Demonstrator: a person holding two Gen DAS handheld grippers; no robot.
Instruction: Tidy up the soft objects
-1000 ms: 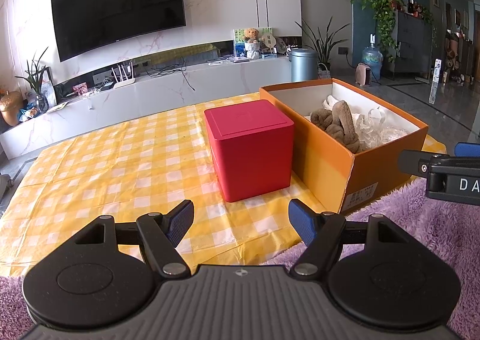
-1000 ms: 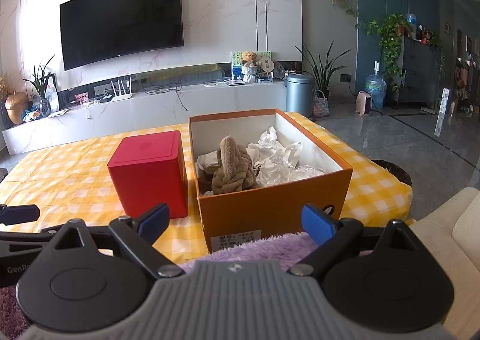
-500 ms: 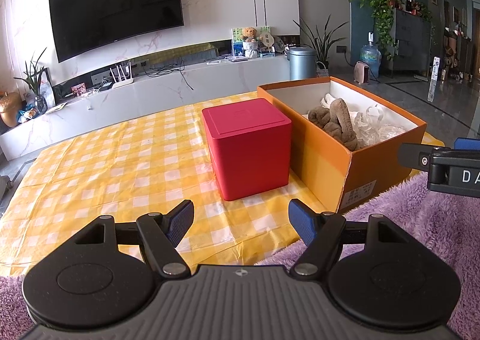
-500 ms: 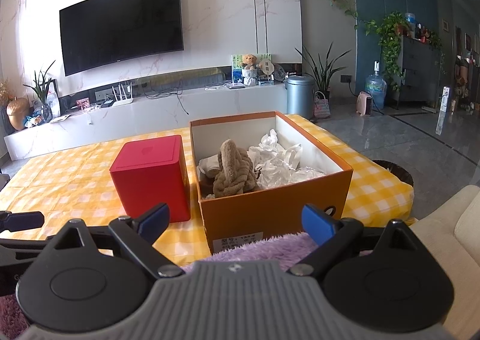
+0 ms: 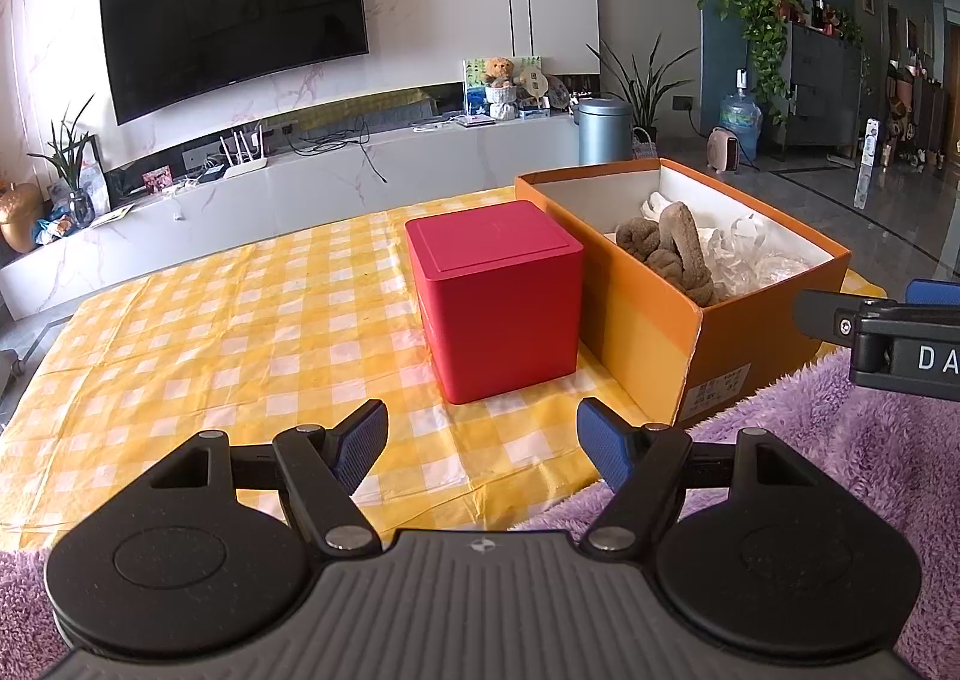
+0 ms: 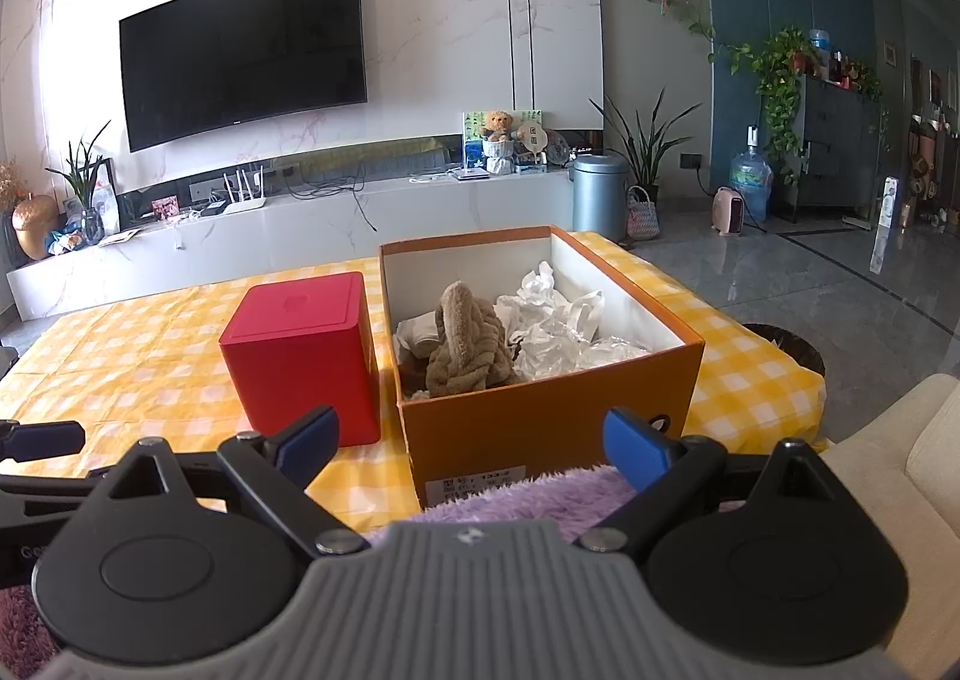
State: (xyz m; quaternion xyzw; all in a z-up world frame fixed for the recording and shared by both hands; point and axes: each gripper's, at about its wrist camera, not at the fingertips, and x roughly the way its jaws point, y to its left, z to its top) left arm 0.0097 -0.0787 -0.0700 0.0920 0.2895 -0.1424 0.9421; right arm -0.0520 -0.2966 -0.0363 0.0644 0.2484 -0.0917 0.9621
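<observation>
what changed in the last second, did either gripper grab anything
Nothing was grabbed. The right gripper rose and tilted a little, so the orange box and red box sit lower in its view. The left gripper barely shifted. Both sets of jaws stay open and empty. The brown plush and white wrapping lie in the orange box as before, and the purple blanket stays at the near edge.

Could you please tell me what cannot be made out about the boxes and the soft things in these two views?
- Red box: closed lid hides its contents in both views.
- Orange box: its near wall hides the bottom; what lies under the brown plush and crumpled plastic is unseen.
- Label on the orange box: print too small to read.
- Purple fluffy fabric: cut off by the frame edge and the left gripper; its shape is unclear.
</observation>
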